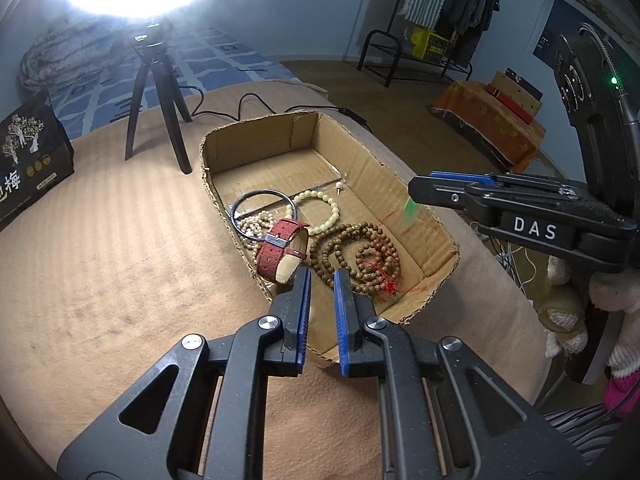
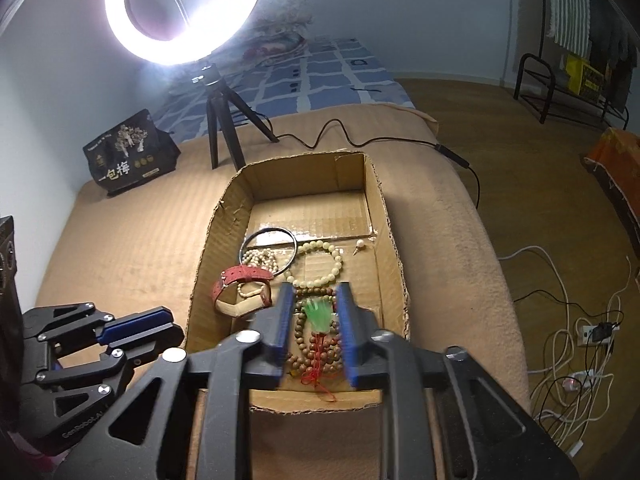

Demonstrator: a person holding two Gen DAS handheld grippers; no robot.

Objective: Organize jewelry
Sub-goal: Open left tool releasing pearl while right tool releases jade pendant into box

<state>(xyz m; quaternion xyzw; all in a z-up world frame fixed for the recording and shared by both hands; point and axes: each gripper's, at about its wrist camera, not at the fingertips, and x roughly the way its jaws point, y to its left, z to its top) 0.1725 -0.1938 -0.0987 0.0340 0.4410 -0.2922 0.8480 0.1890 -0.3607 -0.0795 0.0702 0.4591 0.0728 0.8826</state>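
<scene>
An open cardboard box (image 1: 256,142) (image 2: 224,216) on a tan cloth holds a red-strapped watch (image 1: 280,254) (image 2: 240,276), a black bangle (image 1: 262,210) (image 2: 268,240), a cream bead bracelet (image 1: 324,208) (image 2: 324,260), small pale beads (image 1: 254,222), a pearl earring (image 2: 360,245) and brown wooden bead strings (image 1: 360,256) (image 2: 320,348). My left gripper (image 1: 321,276) is open and empty at the box's near edge. My right gripper (image 2: 312,292) hovers open over the box. A blurred green piece (image 2: 318,316) (image 1: 412,210) hangs between its fingers, untouched by the pads.
A ring light on a black tripod (image 1: 158,92) (image 2: 224,128) stands behind the box, its cable (image 2: 360,140) trailing right. A black printed bag (image 1: 28,160) (image 2: 128,152) sits at the far left. A bed, a clothes rack (image 1: 424,32) and floor cables (image 2: 572,340) surround the surface.
</scene>
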